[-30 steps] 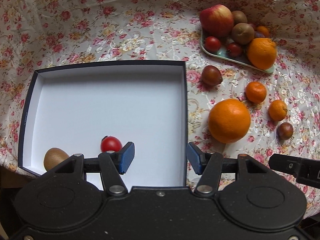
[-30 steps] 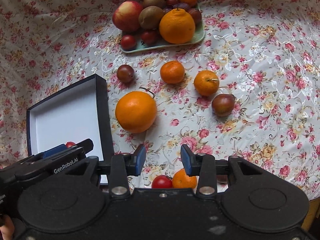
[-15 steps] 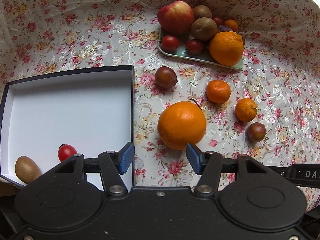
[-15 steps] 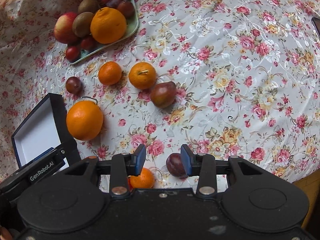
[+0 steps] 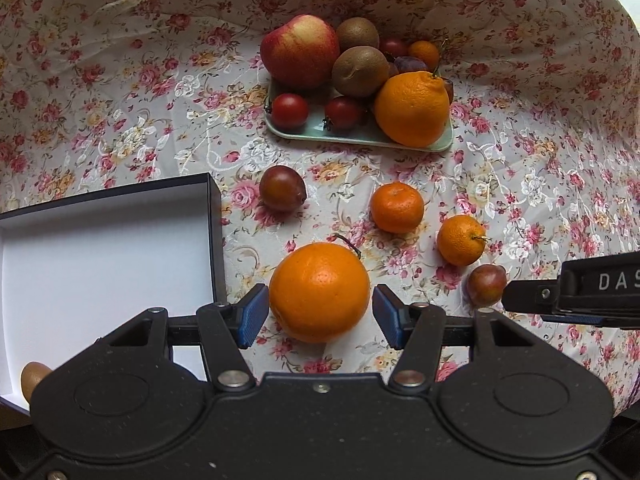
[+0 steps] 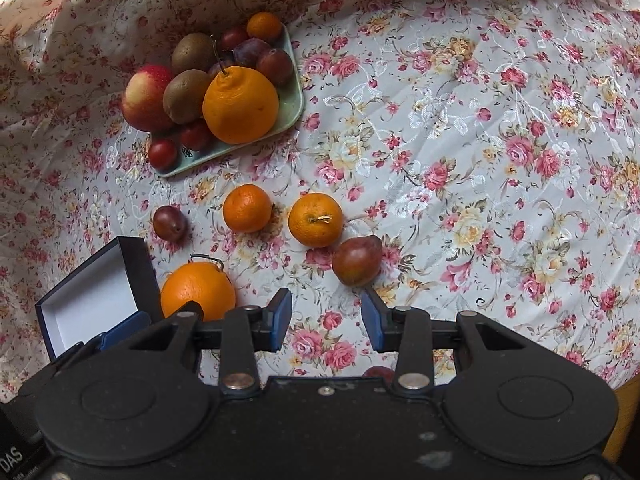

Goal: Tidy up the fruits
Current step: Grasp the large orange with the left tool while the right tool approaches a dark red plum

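The left wrist view looks forward and down past its own open fingers from low and close, facing the big orange [image 5: 319, 292] with the box [image 5: 108, 256] at its left and the tray [image 5: 360, 134] beyond. The right wrist view sits to the right of it and somewhat higher, tilted down over the cloth [image 6: 480, 160], with the box [image 6: 92, 300] at its lower left edge. Both share the big orange [image 6: 198, 290], the tray [image 6: 296, 104], two mandarins and the plums, and each catches a part of the other gripper at its edge.
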### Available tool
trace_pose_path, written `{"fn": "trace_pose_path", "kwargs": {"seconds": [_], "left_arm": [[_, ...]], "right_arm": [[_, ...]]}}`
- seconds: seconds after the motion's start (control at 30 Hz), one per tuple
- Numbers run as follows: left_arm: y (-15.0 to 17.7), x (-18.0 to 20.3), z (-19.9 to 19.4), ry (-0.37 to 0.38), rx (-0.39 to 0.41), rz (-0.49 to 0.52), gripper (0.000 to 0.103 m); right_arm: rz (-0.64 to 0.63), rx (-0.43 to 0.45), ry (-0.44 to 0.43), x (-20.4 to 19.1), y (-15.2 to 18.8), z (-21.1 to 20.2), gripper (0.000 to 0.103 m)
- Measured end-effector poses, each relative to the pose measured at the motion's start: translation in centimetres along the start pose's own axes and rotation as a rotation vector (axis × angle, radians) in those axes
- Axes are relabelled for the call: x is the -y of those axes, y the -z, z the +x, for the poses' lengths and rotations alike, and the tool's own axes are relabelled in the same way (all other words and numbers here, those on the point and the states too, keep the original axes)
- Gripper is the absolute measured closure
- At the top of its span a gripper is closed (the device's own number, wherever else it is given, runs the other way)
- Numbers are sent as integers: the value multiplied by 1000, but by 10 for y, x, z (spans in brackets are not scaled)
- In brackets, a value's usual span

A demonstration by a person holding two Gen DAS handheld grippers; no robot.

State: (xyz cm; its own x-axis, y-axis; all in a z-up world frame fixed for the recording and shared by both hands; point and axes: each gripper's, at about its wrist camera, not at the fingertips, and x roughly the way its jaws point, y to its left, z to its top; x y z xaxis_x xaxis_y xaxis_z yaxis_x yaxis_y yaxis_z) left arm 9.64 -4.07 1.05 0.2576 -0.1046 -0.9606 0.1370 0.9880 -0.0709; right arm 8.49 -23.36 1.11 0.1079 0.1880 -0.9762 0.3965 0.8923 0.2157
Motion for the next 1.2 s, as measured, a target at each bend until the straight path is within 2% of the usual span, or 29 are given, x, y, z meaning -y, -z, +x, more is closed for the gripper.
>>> {"fn": "trace_pose_path", "kwargs": {"seconds": [0.23, 0.3, 0.77, 1.2], "left_arm": [[-6, 2, 15, 16, -37, 21, 42], [-7, 2, 18, -2, -39, 23, 42], [-16, 2, 42, -13, -86, 31, 32], [-17, 7, 61, -29, -156, 36, 32]], "right_arm": [[18, -39, 22, 8, -4, 21, 62], [24, -48, 26, 10, -8, 26, 62], [7, -100, 71, 4, -24, 54, 62], [-5, -134, 135, 3, -29, 72, 61]]}}
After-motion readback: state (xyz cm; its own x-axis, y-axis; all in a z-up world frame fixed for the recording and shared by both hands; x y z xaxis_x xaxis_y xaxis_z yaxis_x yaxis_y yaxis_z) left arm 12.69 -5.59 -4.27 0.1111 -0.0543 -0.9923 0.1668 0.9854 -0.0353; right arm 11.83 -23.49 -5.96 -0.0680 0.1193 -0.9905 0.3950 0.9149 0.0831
